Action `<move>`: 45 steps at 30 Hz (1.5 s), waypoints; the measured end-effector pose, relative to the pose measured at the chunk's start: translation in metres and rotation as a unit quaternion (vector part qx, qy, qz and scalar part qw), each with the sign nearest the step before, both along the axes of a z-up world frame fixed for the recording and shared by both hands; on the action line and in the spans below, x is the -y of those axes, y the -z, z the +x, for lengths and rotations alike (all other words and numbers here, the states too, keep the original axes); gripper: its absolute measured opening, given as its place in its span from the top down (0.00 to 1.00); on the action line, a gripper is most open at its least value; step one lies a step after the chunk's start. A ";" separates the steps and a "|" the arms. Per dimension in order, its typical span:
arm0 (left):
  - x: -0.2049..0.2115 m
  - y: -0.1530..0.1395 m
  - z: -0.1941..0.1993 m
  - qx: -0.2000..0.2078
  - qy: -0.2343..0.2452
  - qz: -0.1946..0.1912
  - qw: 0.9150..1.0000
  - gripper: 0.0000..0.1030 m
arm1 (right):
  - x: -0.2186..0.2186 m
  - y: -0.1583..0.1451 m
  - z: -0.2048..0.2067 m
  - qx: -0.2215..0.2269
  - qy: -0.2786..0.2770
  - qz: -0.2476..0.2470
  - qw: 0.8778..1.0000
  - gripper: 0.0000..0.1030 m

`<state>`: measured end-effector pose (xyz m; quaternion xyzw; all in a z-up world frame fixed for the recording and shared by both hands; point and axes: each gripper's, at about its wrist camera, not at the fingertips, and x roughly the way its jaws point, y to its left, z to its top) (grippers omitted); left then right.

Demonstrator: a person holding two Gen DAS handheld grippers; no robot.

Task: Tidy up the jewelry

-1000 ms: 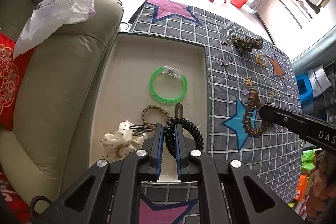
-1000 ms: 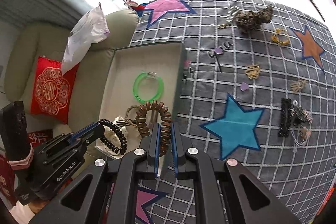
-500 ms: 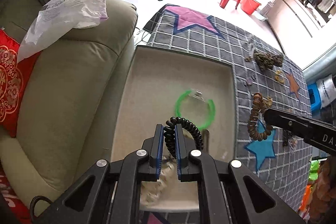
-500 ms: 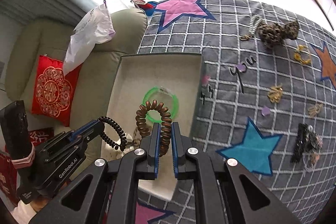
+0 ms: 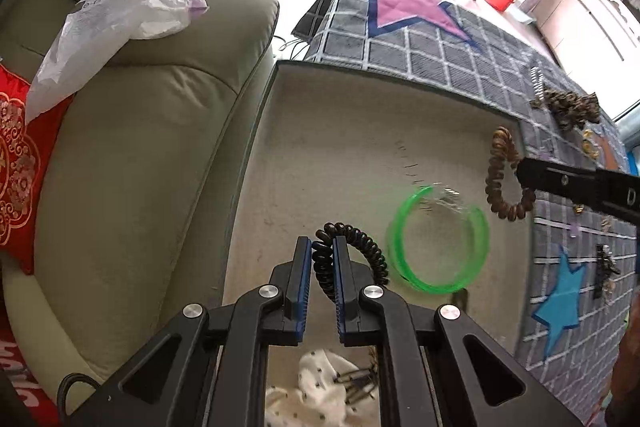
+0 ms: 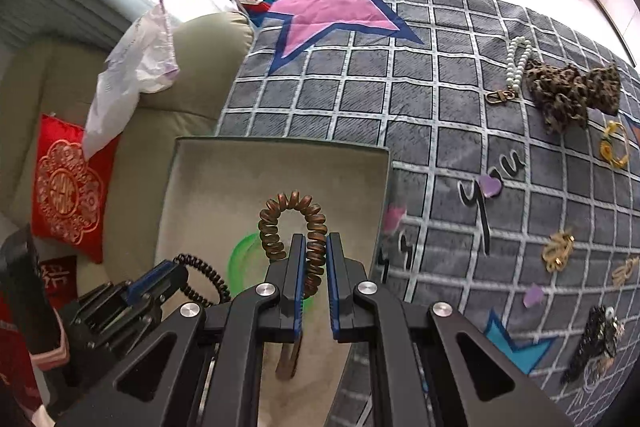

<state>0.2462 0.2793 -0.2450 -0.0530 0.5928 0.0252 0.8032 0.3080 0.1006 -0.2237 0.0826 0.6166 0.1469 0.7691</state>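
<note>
Over the beige tray (image 6: 182,163), which already holds a green bangle (image 5: 438,239) and a white scrunchie (image 5: 320,387), your left hand-held gripper (image 5: 322,259) clamps a black coil tie (image 5: 352,247) and your right hand-held gripper (image 6: 314,259) a brown coil tie (image 6: 294,223). Still scattered on the star blanket (image 6: 360,83): a leopard scrunchie (image 6: 572,95), pearl chain (image 6: 516,63) and gold clips (image 6: 558,251).

We see the tray (image 6: 280,163) on the blanket (image 6: 440,87) | sofa (image 5: 140,147) at its left | bangle (image 5: 438,239) inside it | pearl keychain (image 6: 516,67), scrunchie (image 6: 572,95) far right

left gripper (image 5: 321,259): black arms, blue pads, silver screws | right gripper (image 6: 316,259): same
</note>
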 end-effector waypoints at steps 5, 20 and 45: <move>0.003 0.013 0.003 -0.007 0.003 0.013 1.000 0.88 | -0.006 0.020 0.008 -0.009 -0.004 -0.009 1.000 0.90; 0.011 0.008 0.001 -0.011 -0.004 0.026 1.000 0.88 | -0.007 0.014 0.005 -0.012 -0.010 -0.004 1.000 0.87; 0.031 -0.082 -0.097 0.032 -0.014 0.049 0.998 0.01 | 0.028 -0.059 -0.108 0.001 -0.023 -0.050 0.998 0.21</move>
